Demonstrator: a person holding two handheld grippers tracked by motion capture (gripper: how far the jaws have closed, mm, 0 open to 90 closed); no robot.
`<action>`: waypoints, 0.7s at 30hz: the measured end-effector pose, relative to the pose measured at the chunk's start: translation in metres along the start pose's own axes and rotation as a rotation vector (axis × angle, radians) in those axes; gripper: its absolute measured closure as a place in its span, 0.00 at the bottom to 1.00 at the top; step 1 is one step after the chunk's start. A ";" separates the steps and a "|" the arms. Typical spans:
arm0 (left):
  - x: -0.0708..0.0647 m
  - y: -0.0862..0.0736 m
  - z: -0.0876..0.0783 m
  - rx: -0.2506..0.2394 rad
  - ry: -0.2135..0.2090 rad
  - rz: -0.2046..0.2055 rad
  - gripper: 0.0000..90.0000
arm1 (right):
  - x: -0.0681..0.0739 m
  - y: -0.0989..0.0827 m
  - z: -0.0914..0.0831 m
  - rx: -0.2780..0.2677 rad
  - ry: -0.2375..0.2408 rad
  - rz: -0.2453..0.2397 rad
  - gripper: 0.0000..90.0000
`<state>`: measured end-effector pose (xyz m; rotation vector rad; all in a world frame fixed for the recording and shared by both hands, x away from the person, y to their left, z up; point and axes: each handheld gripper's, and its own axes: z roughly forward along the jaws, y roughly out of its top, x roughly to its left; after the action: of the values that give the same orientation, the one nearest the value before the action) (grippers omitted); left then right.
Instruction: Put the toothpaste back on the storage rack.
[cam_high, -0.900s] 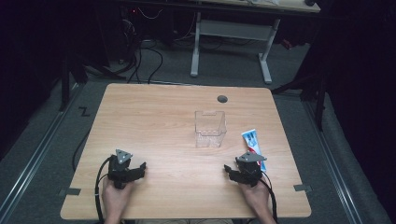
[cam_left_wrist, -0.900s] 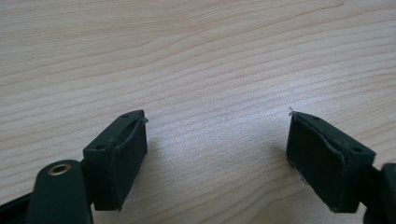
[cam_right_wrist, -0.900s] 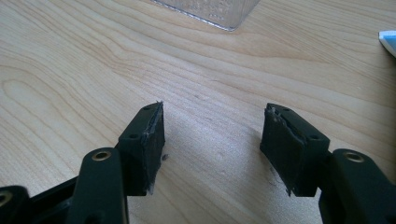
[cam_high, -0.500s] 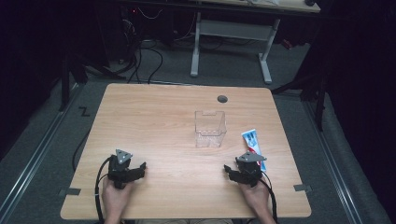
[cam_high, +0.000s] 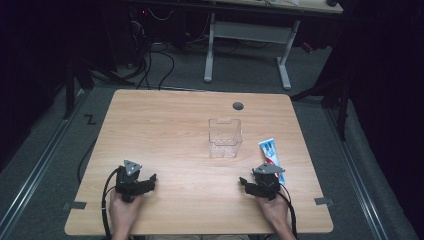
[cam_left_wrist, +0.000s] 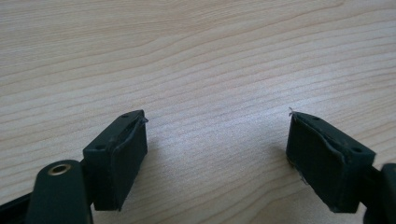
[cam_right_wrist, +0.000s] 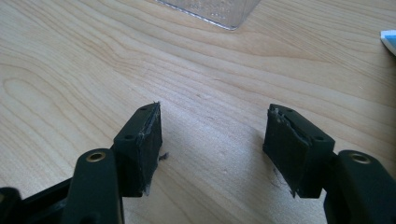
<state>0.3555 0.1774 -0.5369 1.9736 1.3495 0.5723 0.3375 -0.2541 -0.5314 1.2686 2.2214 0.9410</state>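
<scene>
Both claws rest on the near tabletop (cam_high: 165, 125), jaws spread wide and empty. The toothpaste tube (cam_high: 270, 151) lies just beyond the right claw (cam_high: 259, 186), long axis running near to far, right of the clear box (cam_high: 225, 138). Left claw (cam_high: 137, 181) sits well apart; right is nearer.

A box (cam_high: 225, 137) stood on the table (cam_high: 165, 125), right of centre, with a tube (cam_high: 270, 151) lying just to its right. Nearer the front edge sat the left gripper (cam_high: 134, 180) and the right gripper (cam_high: 261, 183) — well apart — the right just before the tube.
</scene>
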 end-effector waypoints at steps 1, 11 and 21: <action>0.000 0.000 0.000 0.000 0.000 0.000 0.23 | 0.001 0.000 0.000 -0.001 0.001 -0.006 0.41; 0.000 0.000 0.000 0.000 0.001 -0.001 0.23 | 0.001 0.000 0.000 0.001 0.000 0.004 0.40; 0.000 0.000 0.000 -0.001 0.001 -0.001 0.23 | 0.002 0.000 0.000 0.004 -0.011 0.012 0.38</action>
<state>0.3555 0.1774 -0.5370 1.9715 1.3505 0.5738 0.3366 -0.2518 -0.5314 1.2879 2.2112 0.9323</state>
